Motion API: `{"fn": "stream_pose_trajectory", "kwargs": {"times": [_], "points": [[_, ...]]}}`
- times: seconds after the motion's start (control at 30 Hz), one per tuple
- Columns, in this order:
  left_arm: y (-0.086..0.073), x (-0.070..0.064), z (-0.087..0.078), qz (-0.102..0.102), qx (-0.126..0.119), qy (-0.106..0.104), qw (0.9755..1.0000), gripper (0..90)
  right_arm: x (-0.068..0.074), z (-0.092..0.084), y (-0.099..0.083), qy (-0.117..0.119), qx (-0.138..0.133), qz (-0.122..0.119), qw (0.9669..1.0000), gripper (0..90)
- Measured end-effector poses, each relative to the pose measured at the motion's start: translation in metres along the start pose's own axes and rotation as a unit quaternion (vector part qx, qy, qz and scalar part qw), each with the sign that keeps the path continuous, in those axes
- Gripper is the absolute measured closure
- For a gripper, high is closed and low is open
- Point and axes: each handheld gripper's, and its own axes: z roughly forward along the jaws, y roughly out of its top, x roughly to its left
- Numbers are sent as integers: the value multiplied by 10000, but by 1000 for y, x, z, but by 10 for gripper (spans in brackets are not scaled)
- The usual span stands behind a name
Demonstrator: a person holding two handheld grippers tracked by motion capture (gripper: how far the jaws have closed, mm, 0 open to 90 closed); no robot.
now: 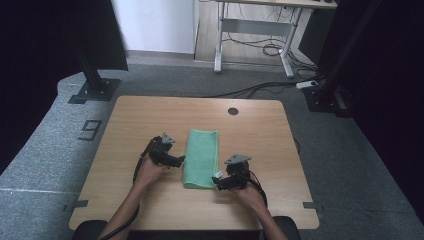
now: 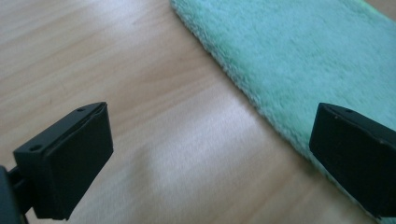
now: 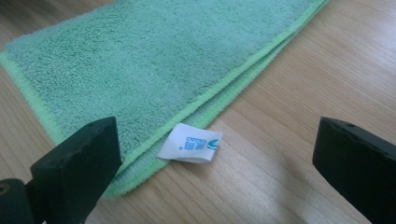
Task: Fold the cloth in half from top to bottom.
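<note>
1. A folded green microfibre towel [image 1: 201, 158] lies flat on the light wooden table [image 1: 260, 135], its long side running away from the person, between the 2 grippers.
2. The left gripper [image 1: 181, 160] sits just beside the towel's left long edge, held in the person's left hand [image 1: 149, 171].
3. In the left gripper view the 2 black jaws stand wide apart with nothing between them but bare wood; the towel [image 2: 299, 60] lies ahead, and its fuzzy edge runs in just beside the right-hand finger [image 2: 357, 156].
4. The right gripper [image 1: 218, 183] sits at the towel's near right corner, held in the person's right hand [image 1: 250, 194].
5. In the right gripper view the 2 black jaws are also spread wide and grip nothing.
6. There the towel [image 3: 154, 60] shows 2 stacked layers with a brighter green hem, and its corner lies against the left-hand finger [image 3: 77, 170].
7. A small white care label [image 3: 190, 143] with blue-green print sticks out from the towel's hem and rests on the wood between the fingers, nearer the left-hand one.
</note>
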Motion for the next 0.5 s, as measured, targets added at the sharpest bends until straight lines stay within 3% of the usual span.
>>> {"fn": "stream_pose_trajectory", "kwargs": {"times": [0.27, 0.37, 0.5], "points": [[13, -1, 16, -87, -98, 105, 9999, 0, 5, 7, 0, -189, 81, -123, 9997, 14], [16, -1, 24, -118, -17, 153, 9998, 0, 4, 9, -1, -244, 120, -177, 9995, 14], [13, -4, 33, 35, 248, 283, 9993, 0, 3, 10, -2, -243, 159, -190, 9994, 14]]}}
